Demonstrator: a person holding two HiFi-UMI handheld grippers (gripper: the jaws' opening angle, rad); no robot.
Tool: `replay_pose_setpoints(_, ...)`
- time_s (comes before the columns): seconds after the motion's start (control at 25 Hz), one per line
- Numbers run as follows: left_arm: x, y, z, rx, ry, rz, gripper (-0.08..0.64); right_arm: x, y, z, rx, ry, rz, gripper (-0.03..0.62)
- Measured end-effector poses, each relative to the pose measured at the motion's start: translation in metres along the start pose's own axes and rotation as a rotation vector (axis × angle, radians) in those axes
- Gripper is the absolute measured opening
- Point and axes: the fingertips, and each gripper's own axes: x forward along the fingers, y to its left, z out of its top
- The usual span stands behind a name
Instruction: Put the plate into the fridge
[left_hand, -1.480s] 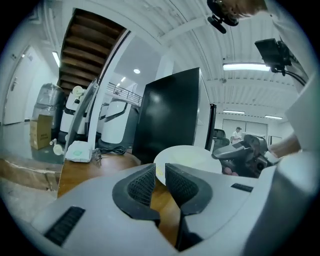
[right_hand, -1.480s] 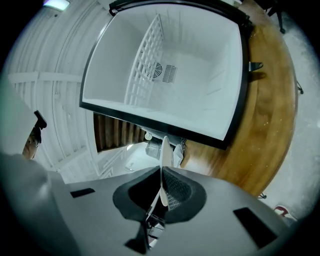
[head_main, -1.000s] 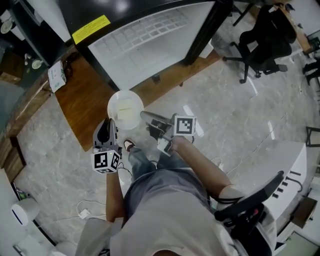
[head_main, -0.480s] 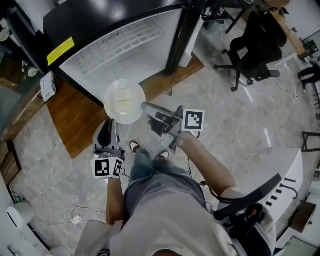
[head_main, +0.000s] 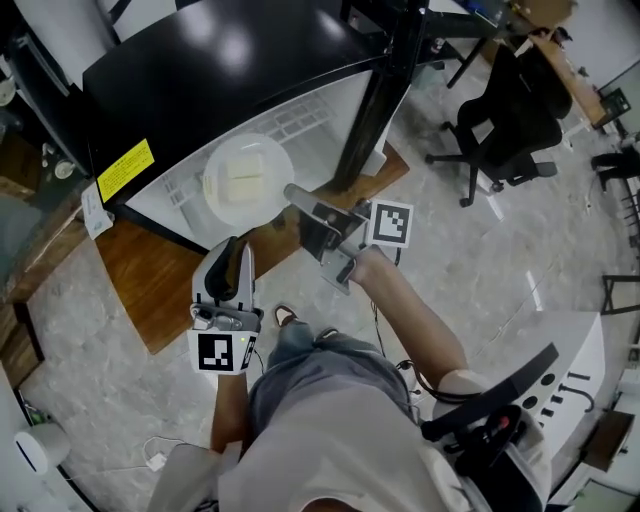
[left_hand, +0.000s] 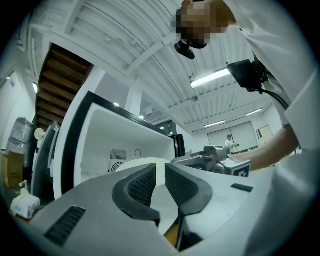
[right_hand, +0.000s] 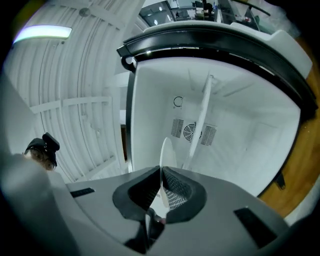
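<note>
Carrying is the step in hand, I judge; head view: plate (head_main: 247, 180) at the fridge (head_main: 250, 50) mouth, my right claw (head_main: 296, 200) on its rim, left claw (head_main: 233, 258) outside the fridge; left gripper view: jaws slightly parted, empty; right gripper view: jaws clamped on the rim; next, reach deeper into the fridge.

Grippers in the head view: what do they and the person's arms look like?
Both the left gripper and right gripper are grey bodies, each carrying a white cube with black square markers. Their pads are black and ribbed. The person wears a pale short-sleeved shirt; the forearms are bare.
</note>
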Motion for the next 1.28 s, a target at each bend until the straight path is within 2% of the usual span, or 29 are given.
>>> replay_pose_setpoints(0.12,0.023,-0.004,-0.006,-0.004,0.007,-0.028,0.065,0.017,-0.018,0.021,0.025,-0.015,-0.013,0.025)
replay_pose_setpoints(0.24,0.05,-0.004,-0.014,-0.003,0.028,-0.03,0.064,0.032,-0.037,0.041,0.092,-0.026,-0.028,0.025)
replay_pose_setpoints(0.4,0.107,0.002,-0.018,0.039,0.061,-0.015,0.065,0.056,-0.054,0.082,0.167,-0.024,-0.05,0.025)
replay_pose_setpoints(0.64,0.176,0.011,-0.035,0.071,0.083,0.115,0.065,0.058,-0.076,0.123,0.222,0.023,-0.094,0.025)
replay_pose_setpoints(0.84,0.194,0.021,-0.042,0.071,0.078,0.194,0.063,0.055,-0.084,0.13,0.189,0.086,-0.116,0.025)
replay_pose_setpoints(0.96,0.199,0.035,-0.044,0.061,0.081,0.245,0.063,0.055,-0.08,0.128,0.164,0.145,-0.094,0.025)
replay_pose_setpoints(1.04,0.203,0.044,-0.046,0.043,0.096,0.27,0.063,0.052,-0.071,0.125,0.107,0.181,-0.075,0.025)
replay_pose_setpoints(1.12,0.207,0.048,-0.045,0.036,0.1,0.28,0.063,0.048,-0.06,0.121,-0.014,0.202,-0.08,0.025)
replay_pose_setpoints(1.16,0.208,0.05,-0.045,0.032,0.098,0.284,0.063,0.045,-0.057,0.12,-0.125,0.209,-0.111,0.025)
replay_pose_setpoints(1.2,0.208,0.052,-0.045,0.027,0.097,0.289,0.063,0.044,-0.057,0.119,-0.275,0.22,-0.158,0.023)
replay_pose_setpoints(1.28,0.207,0.055,-0.045,0.024,0.098,0.298,0.063,0.048,-0.055,0.118,-0.623,0.255,-0.25,0.023)
